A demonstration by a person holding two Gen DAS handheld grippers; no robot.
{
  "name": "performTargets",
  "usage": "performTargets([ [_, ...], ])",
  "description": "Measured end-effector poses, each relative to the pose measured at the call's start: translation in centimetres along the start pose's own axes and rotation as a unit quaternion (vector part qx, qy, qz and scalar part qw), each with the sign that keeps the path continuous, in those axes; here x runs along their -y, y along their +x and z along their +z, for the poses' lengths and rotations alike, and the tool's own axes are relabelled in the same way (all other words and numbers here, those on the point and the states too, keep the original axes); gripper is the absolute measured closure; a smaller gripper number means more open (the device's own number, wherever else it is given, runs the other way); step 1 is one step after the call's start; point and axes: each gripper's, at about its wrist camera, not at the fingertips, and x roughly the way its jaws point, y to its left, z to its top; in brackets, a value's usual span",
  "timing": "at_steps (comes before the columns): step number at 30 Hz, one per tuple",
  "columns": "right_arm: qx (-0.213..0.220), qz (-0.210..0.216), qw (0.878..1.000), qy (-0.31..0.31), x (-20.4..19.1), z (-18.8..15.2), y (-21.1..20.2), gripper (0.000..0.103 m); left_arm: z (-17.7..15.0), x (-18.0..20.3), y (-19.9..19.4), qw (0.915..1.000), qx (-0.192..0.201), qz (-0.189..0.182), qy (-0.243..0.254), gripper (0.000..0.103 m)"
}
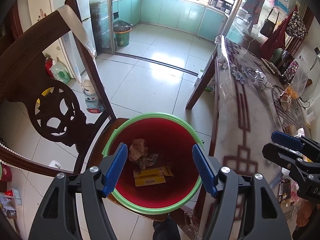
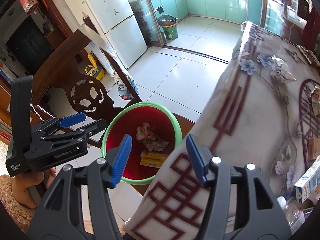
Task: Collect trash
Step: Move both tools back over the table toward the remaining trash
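A red bin with a green rim (image 1: 181,123) (image 2: 176,123) stands on a dark wooden chair beside the table. Inside lie a crumpled paper wad (image 1: 138,150) (image 2: 147,133) and a yellow carton (image 1: 150,176) (image 2: 153,158). My left gripper (image 1: 160,168) is open and empty right above the bin; it also shows in the right wrist view (image 2: 88,121). My right gripper (image 2: 158,160) is open and empty over the table edge next to the bin; it shows at the right in the left wrist view (image 1: 280,144). A crumpled grey paper (image 1: 261,79) (image 2: 282,71) and a crumpled wrapper (image 1: 286,99) (image 2: 316,100) lie on the table.
The table (image 1: 250,120) (image 2: 260,120) has a flowered plastic cover. A blue-white box (image 2: 308,182) and a plastic bottle (image 2: 292,210) sit at its near right. The carved chair back (image 1: 54,112) stands left of the bin. A green bin (image 1: 122,37) stands at the kitchen doorway.
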Motion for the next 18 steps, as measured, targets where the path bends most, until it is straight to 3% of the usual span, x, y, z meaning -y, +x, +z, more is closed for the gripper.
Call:
performTargets([
  [9, 0.019, -0.041, 0.998, 0.047, 5.5, -2.1, -3.3, 0.044, 0.7, 5.9, 0.0, 0.9984, 0.005, -0.030, 0.047, 0.038],
  [18, 0.051, -0.123, 0.986, 0.100, 16.6, -3.9, -9.9, 0.040, 0.9, 14.1, 0.0, 0.9951, 0.011, -0.055, 0.081, 0.036],
])
